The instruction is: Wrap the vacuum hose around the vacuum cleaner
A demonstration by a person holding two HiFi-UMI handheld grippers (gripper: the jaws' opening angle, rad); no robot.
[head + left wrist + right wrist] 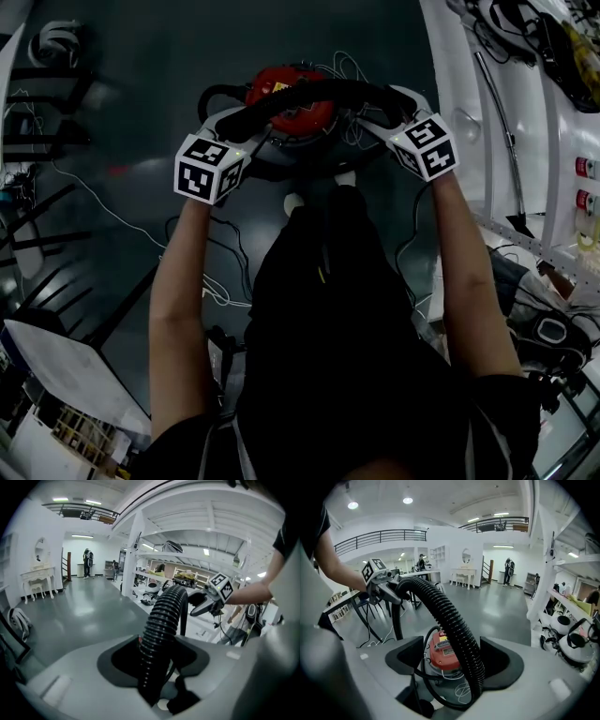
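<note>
- Laying the hose (319,94) round the vacuum cleaner (442,651) is the step in hand. By my judgement, this span is not yet seated on the body.
- Location: the red cleaner stands on the floor (112,112) at twelve o'clock from the person. The black ribbed hose arches just above it, carried between both tools.
- Left tool (242,122): at about eight o'clock of the cleaner in the head view, jaws clamped on the hose, which fills the gap.
- Right tool (386,108): at about three o'clock of the cleaner. Its jaws stand wide apart, and the hose runs through the gap toward one jaw without being pinched.
- Recommended method: use the left grip as the anchor and the slack right gap as a guide. Sweep the hose low and snug round the body so each turn lies beside the one before, without kinks.
- Close the right tool only where the hose must be pulled taut or tucked.
- Hazard: a loose white cord (461,692) lies by the base at six o'clock of the cleaner in the right gripper view. It could get trapped under a turn, so lay the hose clear of it.
</note>
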